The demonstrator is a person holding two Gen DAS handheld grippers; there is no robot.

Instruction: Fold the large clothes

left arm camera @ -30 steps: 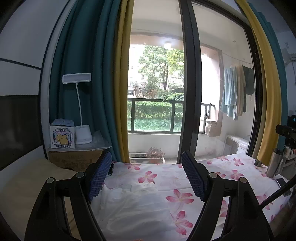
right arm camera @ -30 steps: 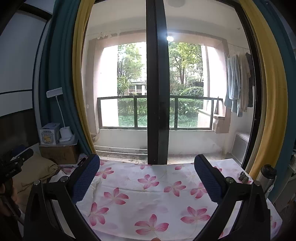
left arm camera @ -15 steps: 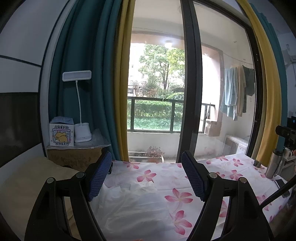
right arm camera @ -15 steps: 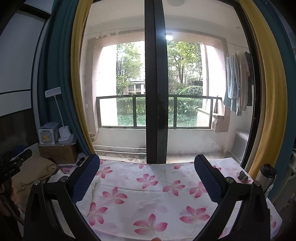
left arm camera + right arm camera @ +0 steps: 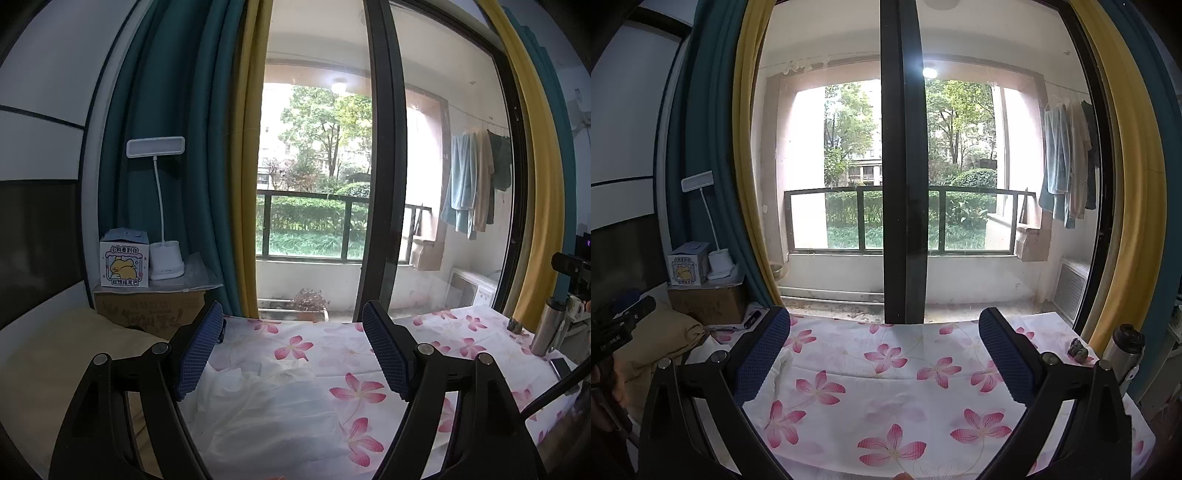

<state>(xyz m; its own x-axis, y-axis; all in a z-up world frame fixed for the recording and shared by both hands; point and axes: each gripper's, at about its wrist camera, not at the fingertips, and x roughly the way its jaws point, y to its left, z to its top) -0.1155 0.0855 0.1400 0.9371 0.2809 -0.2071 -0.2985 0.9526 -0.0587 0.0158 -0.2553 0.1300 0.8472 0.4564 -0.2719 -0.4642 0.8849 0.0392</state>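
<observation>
Your views have barely shifted since the earlier frames, both aimed across the flower-printed white cloth-covered surface (image 5: 886,398) toward the balcony window. Your left hand-held gripper (image 5: 291,354) hovers with jaws spread wide and empty above the crumpled white garment (image 5: 258,413) at the surface's left end. Your right hand-held gripper (image 5: 886,354) is likewise released, grasping nothing.

A crumpled white garment (image 5: 258,413) lies loosely heaped on the pink-flowered sheet (image 5: 332,343).
</observation>
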